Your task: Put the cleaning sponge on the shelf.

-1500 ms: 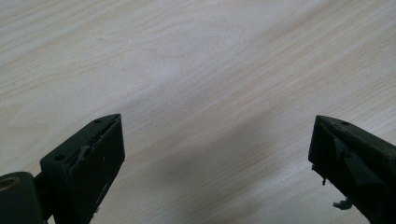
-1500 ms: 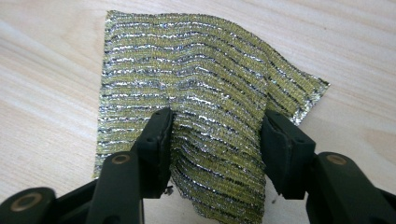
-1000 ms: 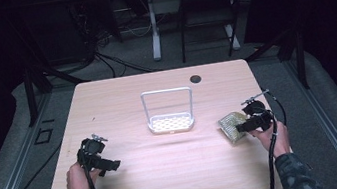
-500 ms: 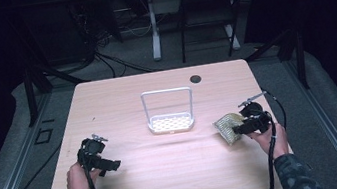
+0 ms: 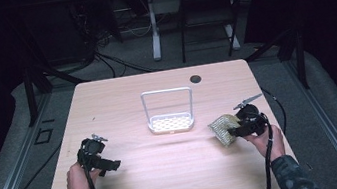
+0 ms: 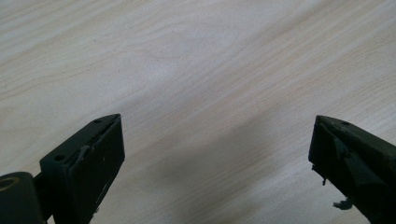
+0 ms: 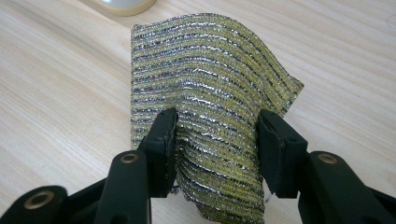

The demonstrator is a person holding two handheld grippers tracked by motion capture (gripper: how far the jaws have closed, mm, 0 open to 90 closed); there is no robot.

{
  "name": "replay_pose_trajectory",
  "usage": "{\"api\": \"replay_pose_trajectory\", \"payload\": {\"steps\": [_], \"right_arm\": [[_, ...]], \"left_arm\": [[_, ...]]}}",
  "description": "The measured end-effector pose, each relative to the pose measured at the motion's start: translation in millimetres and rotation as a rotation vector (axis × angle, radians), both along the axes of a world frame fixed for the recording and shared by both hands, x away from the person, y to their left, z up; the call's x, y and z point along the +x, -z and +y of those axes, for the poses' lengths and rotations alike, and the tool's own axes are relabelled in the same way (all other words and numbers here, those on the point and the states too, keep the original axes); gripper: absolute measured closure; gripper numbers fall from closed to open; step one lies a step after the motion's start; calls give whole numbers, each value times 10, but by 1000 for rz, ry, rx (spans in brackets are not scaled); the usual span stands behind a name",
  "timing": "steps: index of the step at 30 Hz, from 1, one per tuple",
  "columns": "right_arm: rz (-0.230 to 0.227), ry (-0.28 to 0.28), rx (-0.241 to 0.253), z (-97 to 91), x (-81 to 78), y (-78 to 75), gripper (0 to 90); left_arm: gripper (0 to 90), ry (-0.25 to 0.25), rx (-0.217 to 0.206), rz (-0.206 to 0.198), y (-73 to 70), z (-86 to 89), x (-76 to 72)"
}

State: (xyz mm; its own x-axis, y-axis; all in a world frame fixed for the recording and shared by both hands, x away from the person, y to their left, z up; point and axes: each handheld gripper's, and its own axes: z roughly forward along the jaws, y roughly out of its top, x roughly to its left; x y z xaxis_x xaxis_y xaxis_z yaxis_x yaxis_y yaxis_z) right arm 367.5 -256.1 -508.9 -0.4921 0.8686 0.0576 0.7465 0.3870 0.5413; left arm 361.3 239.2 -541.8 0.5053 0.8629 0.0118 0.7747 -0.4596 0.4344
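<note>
A yellow-and-silver striped scouring pad (image 7: 210, 107) is pinched between the two black jaws of my right gripper (image 7: 217, 140), bowed upward between them. In the high view the scouring pad (image 5: 222, 129) hangs just above the table at the right, held by the right gripper (image 5: 235, 130), a short way right of a white wire rack (image 5: 170, 122). My left gripper (image 5: 111, 164) rests low at the table's left front. Its jaws stand wide apart in the left gripper view, with bare wood between them (image 6: 215, 154).
The white rack has a tall loop handle (image 5: 166, 92) and a perforated base near the table's middle. A dark round grommet (image 5: 195, 79) sits at the far edge. Cables trail from both grippers toward the person. A rounded pale rim of the rack (image 7: 122, 5) shows beyond the pad.
My right gripper has carried the scouring pad a little leftward toward the rack and slightly up. The left gripper has stayed where it was.
</note>
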Motion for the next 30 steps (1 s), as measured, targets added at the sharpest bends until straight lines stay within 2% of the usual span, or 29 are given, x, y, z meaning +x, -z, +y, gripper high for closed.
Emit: {"api": "replay_pose_trajectory", "payload": {"steps": [15, 18, 26, 30], "right_arm": [[-14, -47, 4, 168, -49, -41, 521], [-53, -65, -1, 228, -77, -64, 523], [-61, -89, 1, 330, -99, -73, 523], [-84, -108, 2, 405, -119, -88, 525]], "left_arm": [[36, 8, 1, -1, 2, -7, 0], [37, -3, -6, -6, -7, 18, 3], [37, 4, -3, 0, 0, -3, 2], [36, -5, -8, -8, -6, 10, 3]]}}
